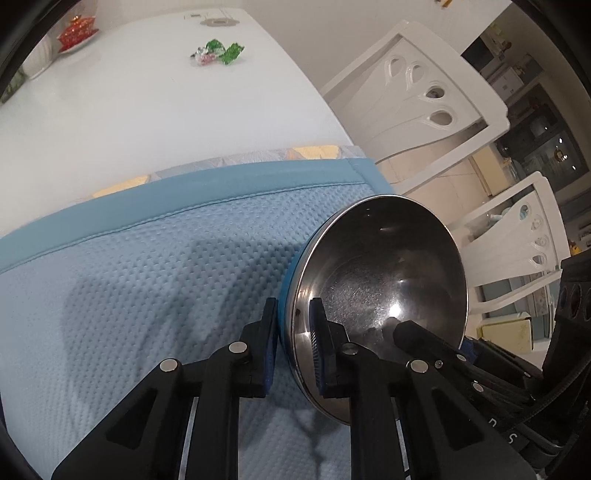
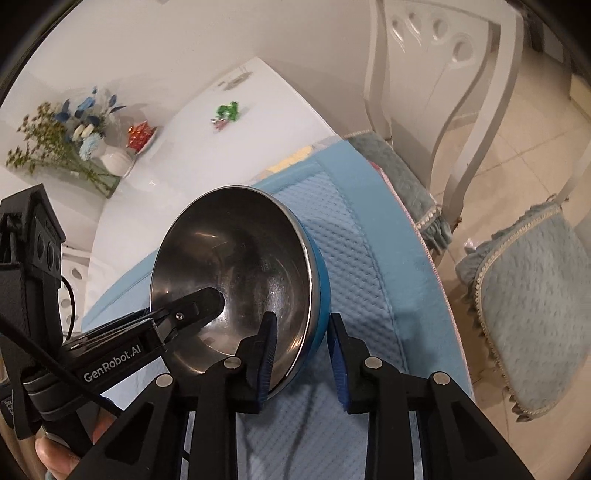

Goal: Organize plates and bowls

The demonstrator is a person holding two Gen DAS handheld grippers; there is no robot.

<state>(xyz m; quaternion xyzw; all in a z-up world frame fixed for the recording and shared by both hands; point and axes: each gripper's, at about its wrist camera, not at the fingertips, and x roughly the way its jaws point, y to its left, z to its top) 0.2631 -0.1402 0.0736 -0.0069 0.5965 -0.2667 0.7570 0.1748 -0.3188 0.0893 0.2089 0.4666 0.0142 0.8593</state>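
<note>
A steel bowl (image 1: 384, 280) with a blue outer shell is tilted above the blue quilted mat (image 1: 155, 280). My left gripper (image 1: 293, 343) is shut on the bowl's rim, one finger inside, one outside. In the right wrist view the same bowl (image 2: 240, 266) is straddled at its near rim by my right gripper (image 2: 301, 350). Its left finger touches the inside, while its right finger stands a little off the blue shell. The left gripper's finger (image 2: 199, 306) reaches into the bowl from the left.
The mat lies on a white table (image 1: 147, 110) with green candy wrappers (image 1: 218, 51), a red dish (image 1: 75, 33) and a flower vase (image 2: 114, 162). White chairs (image 1: 424, 96) with blue cushions (image 2: 535, 295) stand to the right.
</note>
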